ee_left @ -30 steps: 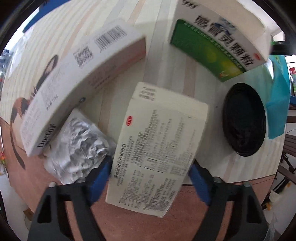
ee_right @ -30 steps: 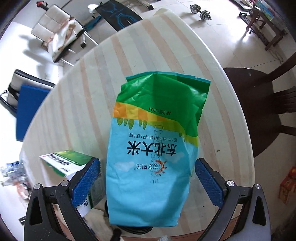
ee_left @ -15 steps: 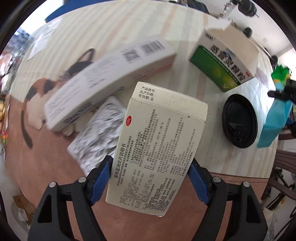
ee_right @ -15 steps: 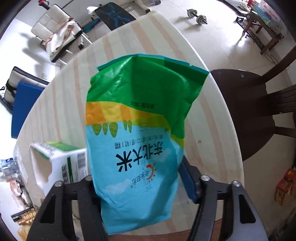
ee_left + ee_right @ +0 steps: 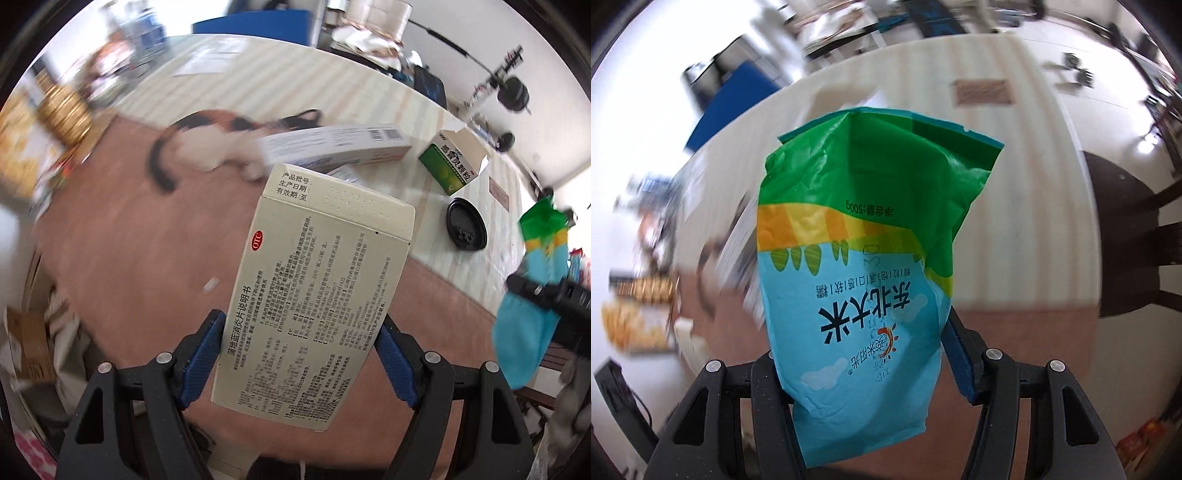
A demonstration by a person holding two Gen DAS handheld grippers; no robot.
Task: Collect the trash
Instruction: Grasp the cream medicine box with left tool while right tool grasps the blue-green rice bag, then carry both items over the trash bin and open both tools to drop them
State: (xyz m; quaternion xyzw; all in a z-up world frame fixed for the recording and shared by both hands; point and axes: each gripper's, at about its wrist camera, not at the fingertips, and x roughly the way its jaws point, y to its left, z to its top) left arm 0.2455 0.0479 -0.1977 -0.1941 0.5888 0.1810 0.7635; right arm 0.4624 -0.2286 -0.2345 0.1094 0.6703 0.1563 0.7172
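My left gripper [image 5: 299, 354] is shut on a cream medicine box [image 5: 317, 295] printed with black text, held up above the table. My right gripper [image 5: 864, 365] is shut on a blue and green rice bag [image 5: 864, 266], held upright in the air. That bag also shows at the right of the left wrist view [image 5: 532, 291], with the right gripper on it. On the table lie a long white box [image 5: 332, 147], an open green and white box [image 5: 454, 162] and a black round lid [image 5: 466, 229].
A calico cat [image 5: 210, 140] stands on the table beside the long box. The striped tablecloth [image 5: 295, 88] covers the far part of the table. A dark wooden chair [image 5: 1137, 236] stands at the right. Clutter lies on the floor at the left.
Both grippers have risen and pulled back from the table with their loads. The right gripper has closed on the bag. The table items now look smaller and farther away.
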